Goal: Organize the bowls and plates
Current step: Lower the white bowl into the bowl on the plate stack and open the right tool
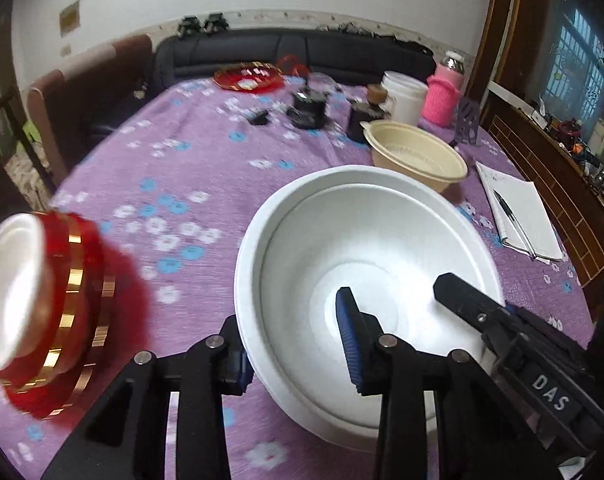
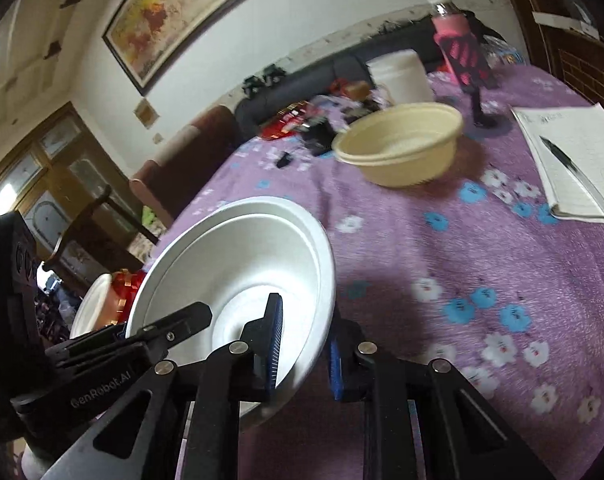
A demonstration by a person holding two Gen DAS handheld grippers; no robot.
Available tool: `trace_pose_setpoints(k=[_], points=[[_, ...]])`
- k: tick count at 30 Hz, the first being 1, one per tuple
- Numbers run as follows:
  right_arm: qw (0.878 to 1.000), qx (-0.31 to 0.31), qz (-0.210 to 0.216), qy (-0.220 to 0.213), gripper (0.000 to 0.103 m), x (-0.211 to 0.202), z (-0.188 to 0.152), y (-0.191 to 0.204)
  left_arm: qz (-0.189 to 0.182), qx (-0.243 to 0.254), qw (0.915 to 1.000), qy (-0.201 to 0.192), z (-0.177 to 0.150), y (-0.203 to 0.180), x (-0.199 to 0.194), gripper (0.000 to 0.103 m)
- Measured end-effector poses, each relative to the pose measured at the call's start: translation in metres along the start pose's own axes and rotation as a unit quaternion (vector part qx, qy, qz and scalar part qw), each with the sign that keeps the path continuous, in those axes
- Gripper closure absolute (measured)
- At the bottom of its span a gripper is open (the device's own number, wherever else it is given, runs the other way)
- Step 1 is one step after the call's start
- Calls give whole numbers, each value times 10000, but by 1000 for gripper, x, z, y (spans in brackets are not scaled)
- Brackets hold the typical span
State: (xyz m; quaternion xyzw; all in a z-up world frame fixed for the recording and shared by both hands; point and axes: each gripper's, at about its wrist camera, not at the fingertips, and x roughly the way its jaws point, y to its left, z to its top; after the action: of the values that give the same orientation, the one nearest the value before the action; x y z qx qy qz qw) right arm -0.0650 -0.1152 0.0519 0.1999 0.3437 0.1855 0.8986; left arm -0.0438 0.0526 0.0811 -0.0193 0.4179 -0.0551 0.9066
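A large white bowl (image 1: 366, 264) is held tilted above the purple flowered tablecloth (image 1: 174, 168). My left gripper (image 1: 298, 340) is shut on its near rim, one finger inside and one outside. My right gripper (image 2: 304, 354) is shut on the rim of the same white bowl (image 2: 238, 264) from the other side; one of its fingers (image 1: 466, 300) shows inside the bowl in the left wrist view. A cream bowl (image 1: 416, 156) stands further back, also in the right wrist view (image 2: 402, 144). A red and gold bowl (image 1: 50, 308) with a white inside lies on its side at the left.
A notebook with a pen (image 1: 518, 216) lies at the right. A white tub (image 1: 406, 96), a pink-sleeved bottle (image 1: 442, 96), small dark items (image 1: 308, 110) and a red plate (image 1: 248, 76) stand at the far side. A sofa (image 1: 294, 52) and a chair (image 1: 86, 84) stand beyond the table.
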Motion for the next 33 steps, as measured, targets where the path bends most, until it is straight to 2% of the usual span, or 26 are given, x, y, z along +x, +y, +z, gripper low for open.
trace_pose_setpoints(k=[6, 12, 14, 16, 19, 24, 28, 31, 33], points=[[9995, -254, 196, -1, 81, 2, 3, 62, 235, -205, 9983, -492, 4, 40, -45, 65], [9964, -674, 471, 207, 81, 28, 15, 137, 643, -636, 9924, -833, 9, 108, -84, 64], [9937, -853, 634, 341, 81, 43, 16, 165, 756, -778, 9908, -811, 10, 131, -88, 63], [9910, -1075, 643, 482, 81, 62, 14, 195, 1028, -992, 9869, -750, 10, 160, -88, 63], [9866, -1305, 647, 739, 81, 93, 8, 228, 1226, -1279, 9817, -704, 8, 198, -88, 63], [9820, -1476, 523, 1060, 81, 133, -4, 256, 1358, -1530, 9781, -395, 7, 241, -71, 63], [9796, -1684, 324, 1046, 81, 143, -9, 267, 1331, -1592, 9776, -341, 7, 254, -65, 61], [9775, -1842, 87, 1023, 81, 147, -12, 267, 1276, -1607, 9782, -322, 8, 257, -62, 52], [9763, -1924, -38, 985, 81, 149, -13, 267, 1250, -1635, 9779, -378, 6, 259, -64, 41]])
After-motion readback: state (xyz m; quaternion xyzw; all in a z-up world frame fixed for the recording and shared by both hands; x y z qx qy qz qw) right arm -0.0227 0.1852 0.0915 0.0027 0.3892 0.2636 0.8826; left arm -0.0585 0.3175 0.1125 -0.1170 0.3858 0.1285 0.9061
